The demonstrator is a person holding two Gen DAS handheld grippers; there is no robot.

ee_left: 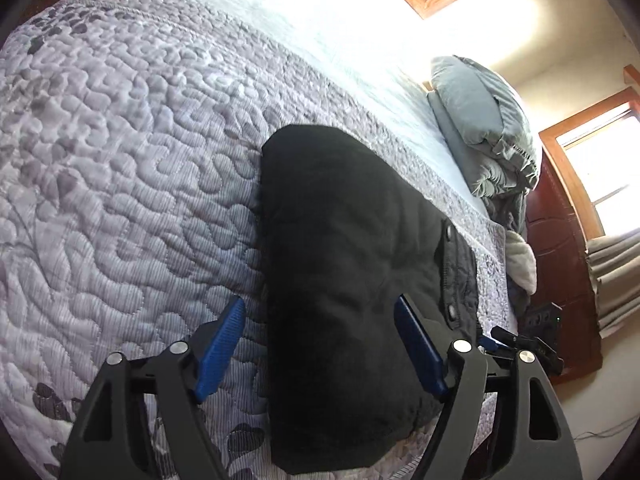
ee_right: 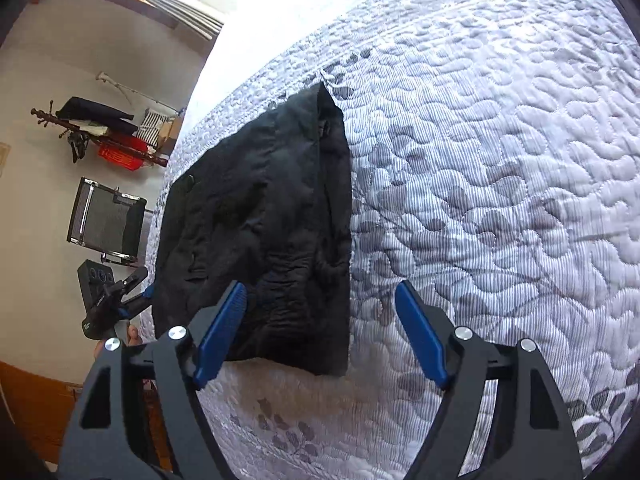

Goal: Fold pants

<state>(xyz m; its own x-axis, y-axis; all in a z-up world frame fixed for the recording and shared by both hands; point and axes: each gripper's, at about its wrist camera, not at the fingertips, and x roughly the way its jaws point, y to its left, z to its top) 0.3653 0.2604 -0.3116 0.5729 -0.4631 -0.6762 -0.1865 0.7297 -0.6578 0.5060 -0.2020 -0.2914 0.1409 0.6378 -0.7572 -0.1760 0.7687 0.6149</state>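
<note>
Left wrist view: the black pants (ee_left: 352, 272) lie folded on the quilted bed (ee_left: 120, 152), toward 12 o'clock. The left gripper (ee_left: 320, 348) is wide open, holding nothing. The right gripper (ee_right: 320, 336) is also wide open and empty, pants at 11 o'clock.

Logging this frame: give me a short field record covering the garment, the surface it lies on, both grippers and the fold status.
garment: black pants, lying as a compact folded bundle
surface: quilted bedspread with a grey leaf print
left gripper: open, blue fingers either side of the bundle's near end, gripping nothing
right gripper: open, above the bundle's near edge, gripping nothing
other items: grey pillows at the bed's far end; folding chair on the floor beside the bed
fold status: appears folded; neither gripper holds cloth
</note>
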